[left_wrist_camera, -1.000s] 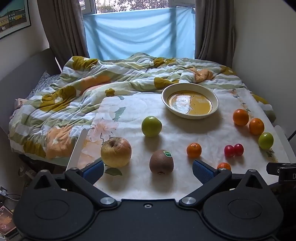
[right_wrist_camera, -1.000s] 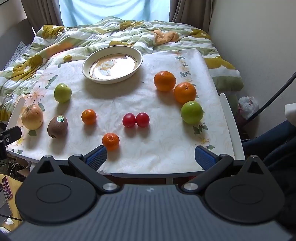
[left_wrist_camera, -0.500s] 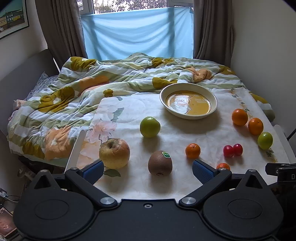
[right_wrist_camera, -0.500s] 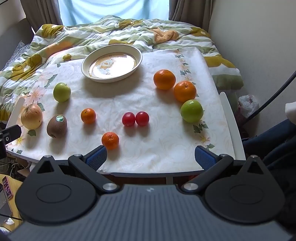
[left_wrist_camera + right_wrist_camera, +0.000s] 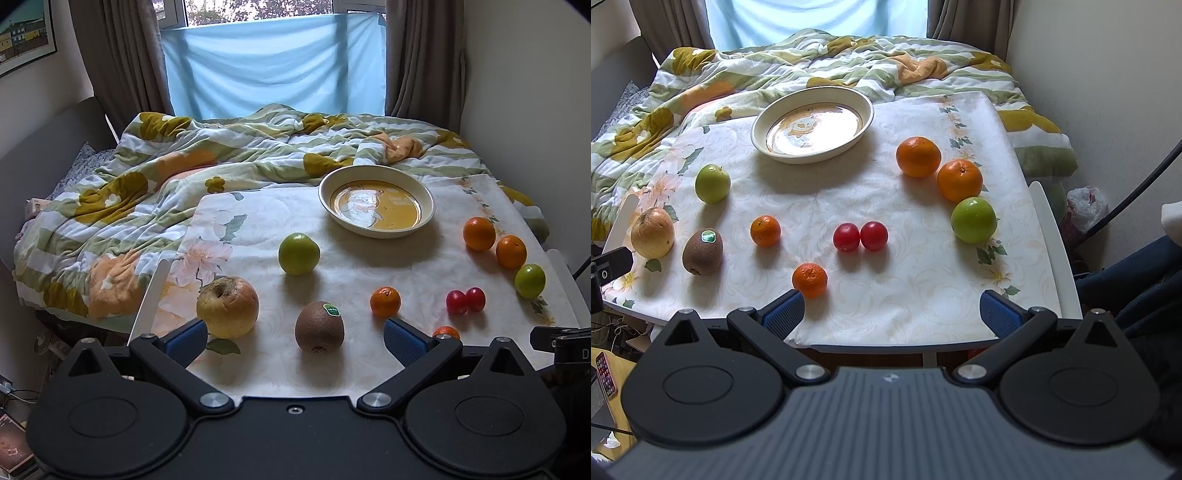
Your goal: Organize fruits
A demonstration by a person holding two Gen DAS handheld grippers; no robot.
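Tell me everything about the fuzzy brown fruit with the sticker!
The kiwi is an egg-shaped fruit with dull, brown, fuzzy-looking skin and a small green-and-white sticker near its top. It looks whole and uncut. It sits on the flowered tablecloth near the front edge, with its sticker end tipped away from the left wrist camera. The yellowish apple is beside it on one side and a small orange on the other, but neither touches it. No fingers touch it; only the cloth does.

Rumpled flowery quilt (image 5: 184,192) on the bed, blue sheet (image 5: 273,70) hung over the window. Phone (image 5: 605,373) lying down low on the left.
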